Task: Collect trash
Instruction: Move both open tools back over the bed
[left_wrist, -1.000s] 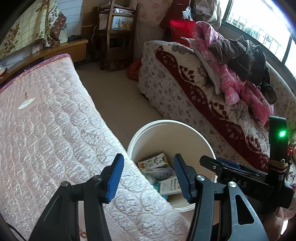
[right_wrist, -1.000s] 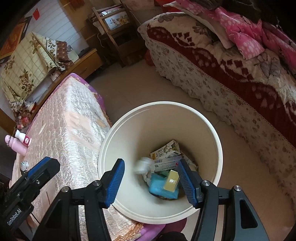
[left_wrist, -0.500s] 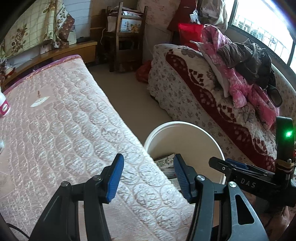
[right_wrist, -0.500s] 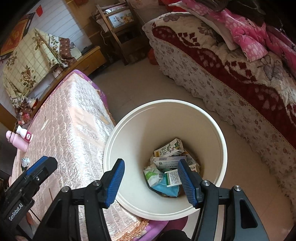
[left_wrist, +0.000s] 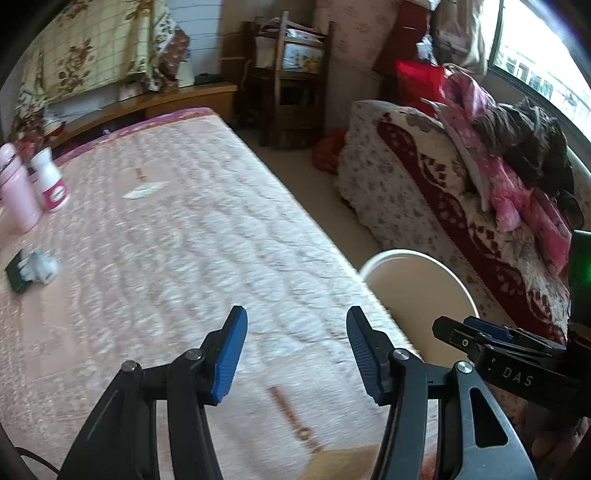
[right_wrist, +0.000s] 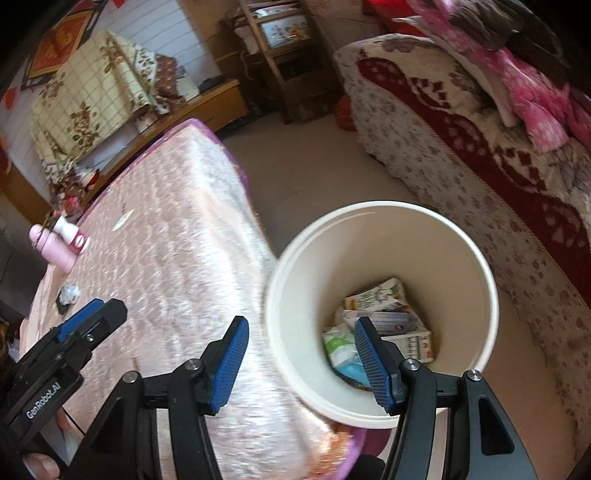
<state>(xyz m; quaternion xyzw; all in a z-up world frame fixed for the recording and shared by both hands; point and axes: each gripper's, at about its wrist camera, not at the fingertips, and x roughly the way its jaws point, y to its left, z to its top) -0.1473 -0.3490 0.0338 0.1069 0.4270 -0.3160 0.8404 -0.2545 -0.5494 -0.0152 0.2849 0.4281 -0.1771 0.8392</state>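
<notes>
The left claw (left_wrist: 293, 354) stands spread about halfway, blue pads apart with nothing between them, touching nothing. It tilts downward over the pink quilted surface (left_wrist: 177, 258), near that surface's front end. The right claw (right_wrist: 299, 363) is likewise half spread and empty; it points steeply down, one pad over the quilted edge, the other over the mouth of the white bucket (right_wrist: 476, 266). A thumb shows at the lower left of the right wrist view, gripping the left handle.

The bucket sits on the floor just beside the quilted surface, between it and a floral-covered bed (right_wrist: 461, 147). Cartons and wrappers (right_wrist: 380, 314) lie at its bottom. A crumpled white wad (left_wrist: 38, 266) rests on a dark green packet (left_wrist: 14, 275) at the surface's left side, well apart from both claws. Farther back stand a pink bottle (left_wrist: 16, 192) and a white bottle (left_wrist: 50, 179), side by side.
</notes>
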